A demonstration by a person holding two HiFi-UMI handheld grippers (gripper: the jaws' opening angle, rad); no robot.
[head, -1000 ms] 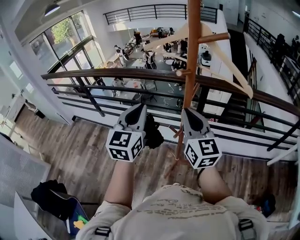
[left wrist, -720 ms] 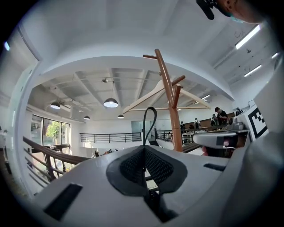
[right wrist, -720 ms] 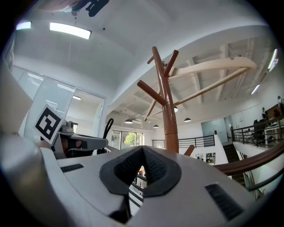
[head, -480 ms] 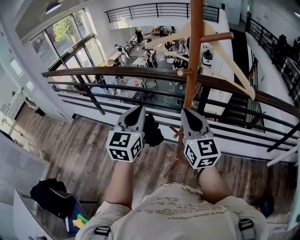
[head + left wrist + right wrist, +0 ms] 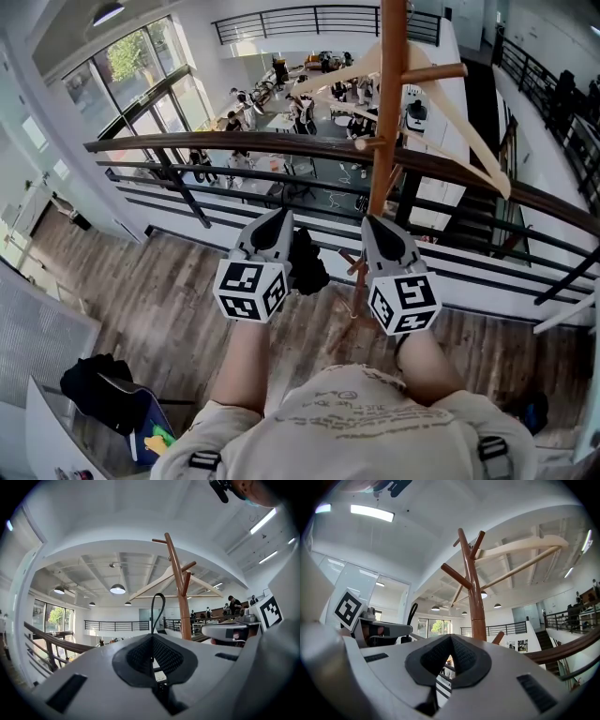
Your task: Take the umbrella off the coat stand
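At the far left of the head view a black bag [image 5: 94, 389] lay on the wooden floor [image 5: 159, 300], well apart from the work. Right of it, the left gripper [image 5: 278, 220] pointed away from the person toward the dark railing [image 5: 234, 150]. In the left gripper view its jaws were pressed together, pinching the base of a thin black strap loop [image 5: 152, 616] that rose upright from between them. The loop stood free in the air in front of the coat stand [image 5: 180, 592] and was not around any peg. In the head view the umbrella [image 5: 307, 264] showed as a folded black bundle hanging just beside the left gripper's right flank, between the two grippers and a little left of the stand's pole. Whether it touched the short lower peg there could not be told. Further right, the right gripper [image 5: 370, 223] was level with the left one and just beside the pole of the coat stand [image 5: 385, 122]. In the right gripper view the right gripper [image 5: 451, 638] had its jaw tips meeting, with only a narrow slit lower down between the pads and nothing held in it. The pole rose just behind the tips. A pale wooden hanger [image 5: 459, 122] hung from the stand's upper pegs and slanted down to the right.
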